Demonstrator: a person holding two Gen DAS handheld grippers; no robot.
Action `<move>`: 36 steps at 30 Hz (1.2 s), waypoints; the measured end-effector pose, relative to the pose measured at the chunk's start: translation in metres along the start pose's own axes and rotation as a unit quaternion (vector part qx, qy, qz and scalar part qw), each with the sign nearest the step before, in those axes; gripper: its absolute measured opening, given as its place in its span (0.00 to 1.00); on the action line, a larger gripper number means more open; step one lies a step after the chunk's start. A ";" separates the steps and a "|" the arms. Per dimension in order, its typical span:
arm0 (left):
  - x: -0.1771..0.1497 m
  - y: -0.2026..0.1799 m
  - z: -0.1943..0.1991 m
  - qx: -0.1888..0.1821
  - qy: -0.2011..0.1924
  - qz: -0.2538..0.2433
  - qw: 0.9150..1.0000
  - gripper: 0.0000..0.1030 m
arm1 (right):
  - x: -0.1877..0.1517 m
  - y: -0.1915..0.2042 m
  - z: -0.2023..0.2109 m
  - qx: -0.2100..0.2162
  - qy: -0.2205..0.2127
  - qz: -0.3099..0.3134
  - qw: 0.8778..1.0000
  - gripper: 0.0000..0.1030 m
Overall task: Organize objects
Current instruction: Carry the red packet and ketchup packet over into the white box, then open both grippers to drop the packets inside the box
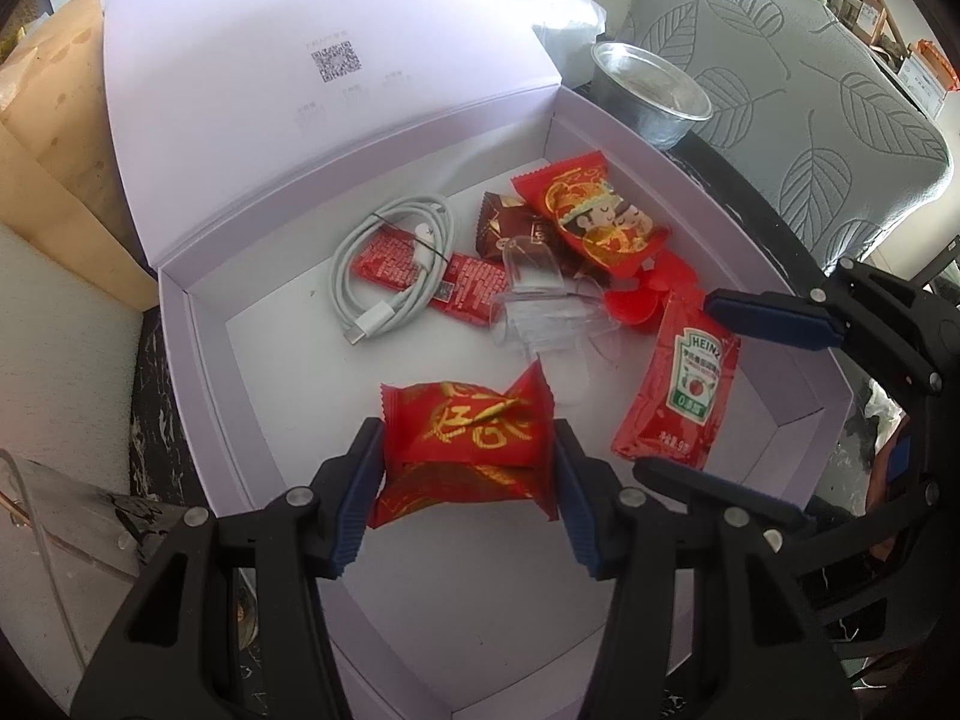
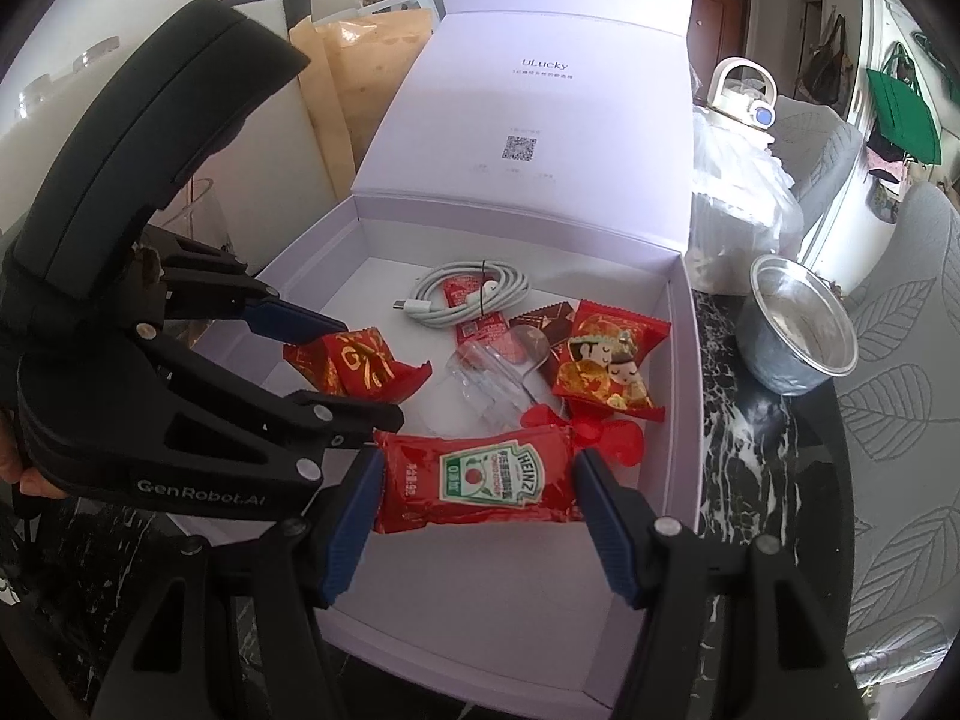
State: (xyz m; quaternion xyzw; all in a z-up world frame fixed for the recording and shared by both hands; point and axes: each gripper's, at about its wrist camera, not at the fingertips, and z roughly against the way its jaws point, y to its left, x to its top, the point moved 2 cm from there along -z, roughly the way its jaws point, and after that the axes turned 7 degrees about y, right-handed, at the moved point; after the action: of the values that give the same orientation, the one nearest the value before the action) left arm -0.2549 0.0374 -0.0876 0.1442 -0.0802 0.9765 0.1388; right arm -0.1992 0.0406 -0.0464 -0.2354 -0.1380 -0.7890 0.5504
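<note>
A pale lilac box stands open with its lid up. My left gripper is shut on a red candy packet with gold characters, held just over the box floor. My right gripper is shut on a red Heinz ketchup sachet, also low inside the box. In the box lie a coiled white cable, a red cartoon-couple packet, a brown packet, a clear plastic piece and a red plastic item.
A foil cup stands on the dark marble tabletop right of the box. A grey leaf-pattern chair is behind it. Brown paper bags stand at the left. A white plastic bag is beyond the box.
</note>
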 end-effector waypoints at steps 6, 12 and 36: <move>0.000 -0.002 -0.006 0.007 0.009 -0.005 1.000 0.51 | 0.000 0.000 -0.002 -0.011 0.007 0.004 1.000 0.64; 0.000 -0.003 -0.006 0.012 0.011 -0.007 1.000 0.52 | 0.001 0.000 -0.003 -0.019 0.016 0.005 1.000 0.65; 0.013 -0.016 0.026 0.047 -0.028 0.005 0.998 0.73 | -0.001 -0.010 0.026 -0.073 0.016 -0.025 0.997 0.73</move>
State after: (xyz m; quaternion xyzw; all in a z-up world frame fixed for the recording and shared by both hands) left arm -0.2560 0.0507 -0.0574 0.1778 -0.0385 0.9754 0.1248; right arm -0.2024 0.0578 -0.0243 -0.2586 -0.0771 -0.8141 0.5142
